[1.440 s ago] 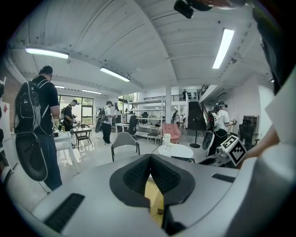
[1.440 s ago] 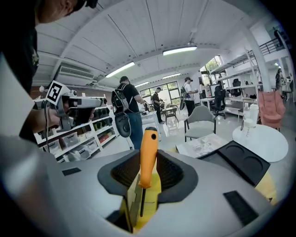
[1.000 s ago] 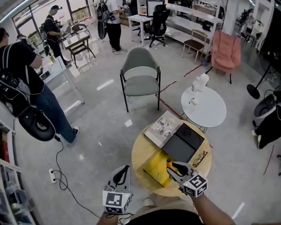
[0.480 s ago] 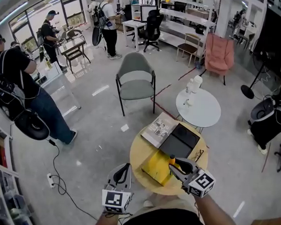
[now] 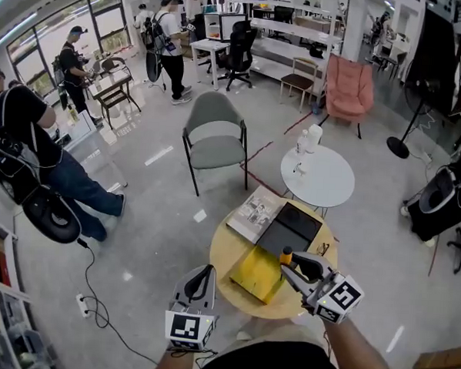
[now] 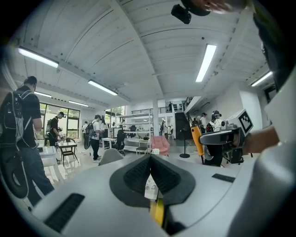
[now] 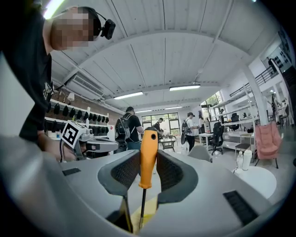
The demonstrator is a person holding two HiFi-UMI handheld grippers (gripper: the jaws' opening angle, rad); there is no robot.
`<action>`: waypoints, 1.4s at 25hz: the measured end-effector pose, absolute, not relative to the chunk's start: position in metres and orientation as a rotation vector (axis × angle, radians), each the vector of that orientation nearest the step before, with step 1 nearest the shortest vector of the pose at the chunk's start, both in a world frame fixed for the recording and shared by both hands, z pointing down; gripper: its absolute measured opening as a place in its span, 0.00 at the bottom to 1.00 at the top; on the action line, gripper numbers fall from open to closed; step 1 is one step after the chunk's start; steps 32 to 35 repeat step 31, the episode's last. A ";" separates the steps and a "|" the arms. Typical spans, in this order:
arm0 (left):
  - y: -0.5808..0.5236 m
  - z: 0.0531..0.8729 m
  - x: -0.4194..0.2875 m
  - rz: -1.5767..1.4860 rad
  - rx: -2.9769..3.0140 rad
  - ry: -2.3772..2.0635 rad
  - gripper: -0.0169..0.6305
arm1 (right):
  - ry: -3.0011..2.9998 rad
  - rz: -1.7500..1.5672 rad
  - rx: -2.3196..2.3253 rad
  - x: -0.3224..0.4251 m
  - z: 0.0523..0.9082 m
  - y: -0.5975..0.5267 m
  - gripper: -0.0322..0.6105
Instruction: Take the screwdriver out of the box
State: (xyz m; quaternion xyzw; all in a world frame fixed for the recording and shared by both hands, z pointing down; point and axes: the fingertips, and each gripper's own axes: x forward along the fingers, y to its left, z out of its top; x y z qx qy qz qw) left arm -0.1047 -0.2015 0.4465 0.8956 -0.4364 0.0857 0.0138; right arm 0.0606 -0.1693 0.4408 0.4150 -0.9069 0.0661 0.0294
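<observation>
The right hand-held gripper (image 5: pixel 294 262) is clenched on the screwdriver (image 5: pixel 286 255). In the right gripper view its two pads press on either side of the orange handle (image 7: pixel 148 155), which stands upright. The thin shaft runs down towards a patch of yellow below, and its tip is lost behind the gripper's body.

From the head view, the handle shows just right of the yellow box (image 5: pixel 255 274), which lies on the round wooden bench (image 5: pixel 220 256). A second ago the handle sat over the box's right edge. Since then the gripper has risen, and its marker cube now hangs past the bench's rim, further right of the box. The grip itself looks the same as before.

The left hand-held gripper (image 5: pixel 202 276) is clenched on nothing. In the left gripper view its pads (image 6: pixel 138 173) meet at the tips with only a narrow slit behind them. It hangs left of the box, off the bench's edge, much where it was a second ago.

Beyond the box lie a black pad (image 5: pixel 290 231) and a magazine (image 5: pixel 256 212), both unmoved. A pair of glasses (image 5: pixel 325 250) rests to the box's right. The person's head has shifted, so the room sits slightly differently in the head view.
</observation>
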 end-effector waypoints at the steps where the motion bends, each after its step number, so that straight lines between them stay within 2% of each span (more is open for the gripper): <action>1: -0.201 0.445 -0.103 0.258 2.796 -1.350 0.05 | -2.800 0.196 1.284 0.061 0.436 -0.168 0.24; 11: -0.202 0.427 -0.082 0.208 2.847 -1.286 0.05 | -2.798 0.125 1.308 0.072 0.404 -0.158 0.24; 35: -0.194 0.434 -0.075 0.192 2.842 -1.242 0.05 | -2.776 0.142 1.350 0.074 0.406 -0.146 0.24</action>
